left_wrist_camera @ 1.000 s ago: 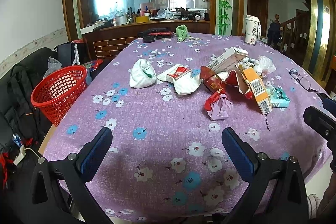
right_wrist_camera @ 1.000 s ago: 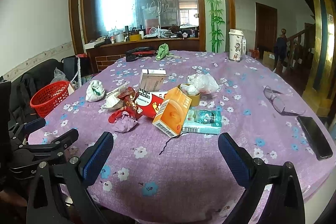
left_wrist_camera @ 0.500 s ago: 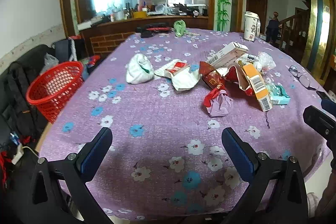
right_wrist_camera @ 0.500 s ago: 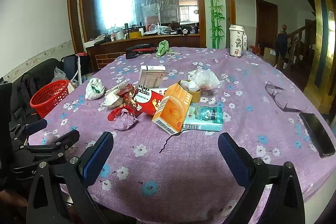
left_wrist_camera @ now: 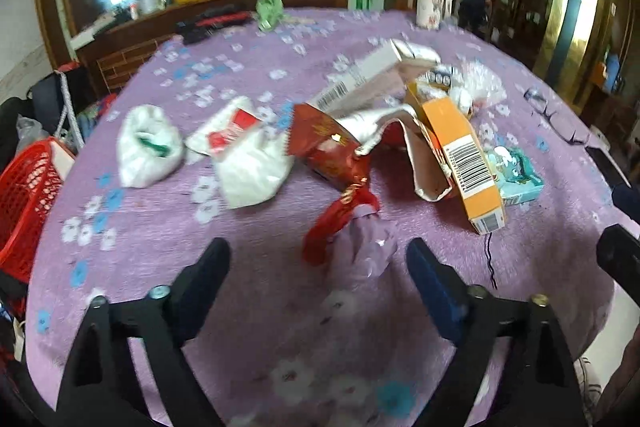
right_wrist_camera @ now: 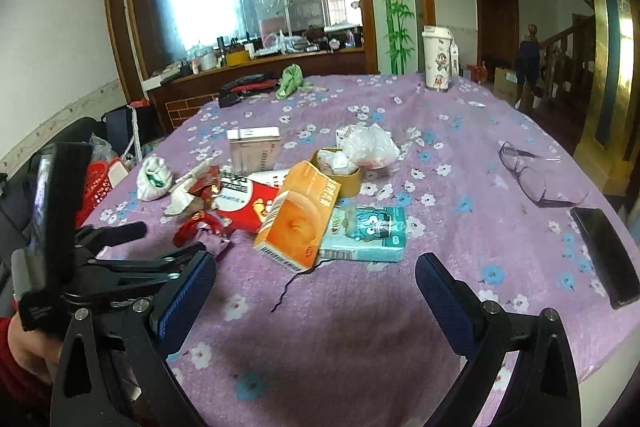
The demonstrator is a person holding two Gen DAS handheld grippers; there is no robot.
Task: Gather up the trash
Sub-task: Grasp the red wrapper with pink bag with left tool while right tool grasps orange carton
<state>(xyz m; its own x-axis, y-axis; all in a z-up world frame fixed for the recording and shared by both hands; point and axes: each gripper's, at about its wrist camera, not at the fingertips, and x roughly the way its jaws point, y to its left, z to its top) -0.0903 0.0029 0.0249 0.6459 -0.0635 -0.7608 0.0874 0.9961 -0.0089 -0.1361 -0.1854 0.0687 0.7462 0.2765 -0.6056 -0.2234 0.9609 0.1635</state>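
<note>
Left gripper jaws apart, just been closing, around crumpled lilac-and-red wrapper without pressing. Right gripper jaws wide apart over purple flowered tabletop.

On the table before you the trash lies heaped left of centre, the carton leaning on the tissue pack to its right. Your glasses and phone lie far right; the basket stands off the left edge.
</note>
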